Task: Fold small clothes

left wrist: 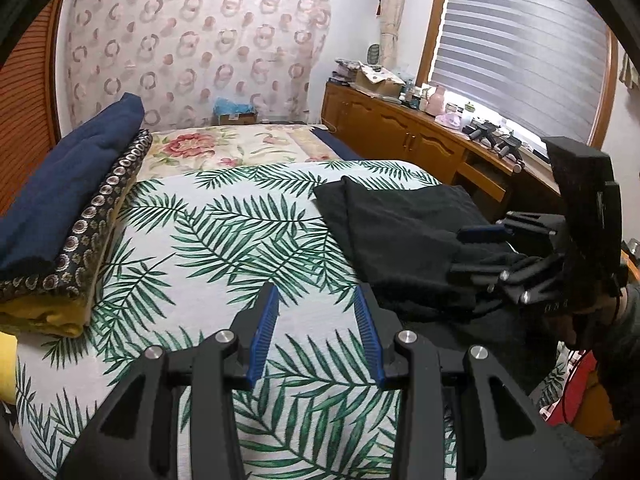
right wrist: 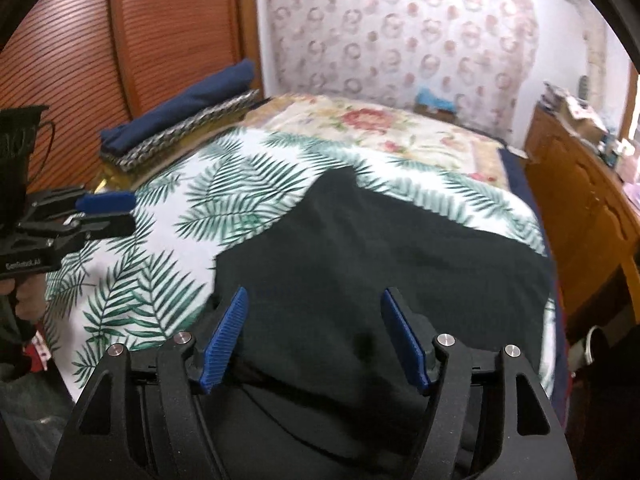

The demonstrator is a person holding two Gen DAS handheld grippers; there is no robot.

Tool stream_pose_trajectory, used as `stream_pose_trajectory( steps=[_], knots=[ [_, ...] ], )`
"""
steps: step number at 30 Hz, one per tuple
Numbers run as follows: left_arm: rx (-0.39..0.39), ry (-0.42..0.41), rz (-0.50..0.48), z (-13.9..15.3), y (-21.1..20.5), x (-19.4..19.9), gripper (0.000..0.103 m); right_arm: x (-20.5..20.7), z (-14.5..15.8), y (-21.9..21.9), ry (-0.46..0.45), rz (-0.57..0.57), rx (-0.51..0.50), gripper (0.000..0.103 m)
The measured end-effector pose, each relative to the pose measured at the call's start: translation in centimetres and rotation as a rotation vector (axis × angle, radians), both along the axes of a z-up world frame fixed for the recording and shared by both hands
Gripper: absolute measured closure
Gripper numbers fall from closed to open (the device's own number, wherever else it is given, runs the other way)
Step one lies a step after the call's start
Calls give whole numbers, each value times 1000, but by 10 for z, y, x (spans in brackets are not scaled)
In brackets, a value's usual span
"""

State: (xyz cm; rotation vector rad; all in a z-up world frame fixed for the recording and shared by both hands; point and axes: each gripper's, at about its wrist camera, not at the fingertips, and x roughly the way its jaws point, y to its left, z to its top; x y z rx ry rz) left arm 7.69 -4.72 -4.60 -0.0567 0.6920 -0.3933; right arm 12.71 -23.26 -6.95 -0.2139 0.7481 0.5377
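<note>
Bed (left wrist: pixel 192 240) fills both views, covered by a white sheet printed with green palm fronds; a floral cover lies across its far end. Wooden cabinet (left wrist: pixel 400 128) runs along the right wall under a blind-covered window, its top cluttered with small items too small to tell apart. Black garment (right wrist: pixel 380 248) lies spread and partly folded on the right half of the bed, one pointed corner reaching toward the middle. Stack of folded clothes (left wrist: pixel 68 216) sits on the bed's left edge: navy piece on top, a dark patterned one under it, yellow at the bottom. Right tongs (right wrist: pixel 314 332) hover just over the near part of the black garment, blue pads standing wide apart, released, nothing pinched between them. Left tongs (left wrist: pixel 316 328) sit over bare palm-print sheet just left of the garment, pads partly apart, gripping nothing. A sleeved hand (left wrist: pixel 600 320) holds the right tool.
</note>
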Motion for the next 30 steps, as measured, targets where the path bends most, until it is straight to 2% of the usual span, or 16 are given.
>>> stream_pose_trajectory(
  steps=[8,14,16,17,18,19,21,23,30],
  knots=[
    [-1,3,-3,-1,2,0,65,2,-21,40,73,128,-72,32],
    [3,9,-13,-3,-2,-2,65,12,-38,47,95,130,-136,33],
    [4,11,-15,-4,-4,-1,65,14,-42,45,96,125,-143,38],
    [4,12,-16,-5,-5,-2,65,14,-42,43,92,124,-141,44],
    [4,13,-17,-5,-6,-2,65,14,-41,41,90,123,-132,57],
    [3,13,-18,-5,-6,-2,65,14,-40,39,89,122,-124,64],
    [5,13,-21,-6,-8,-3,65,13,-38,37,83,118,-114,89],
    [5,15,-24,-7,-9,-2,65,12,-32,30,68,104,-93,95],
    [10,21,-38,-10,-15,-2,65,21,12,-12,-18,9,28,96]
  ],
)
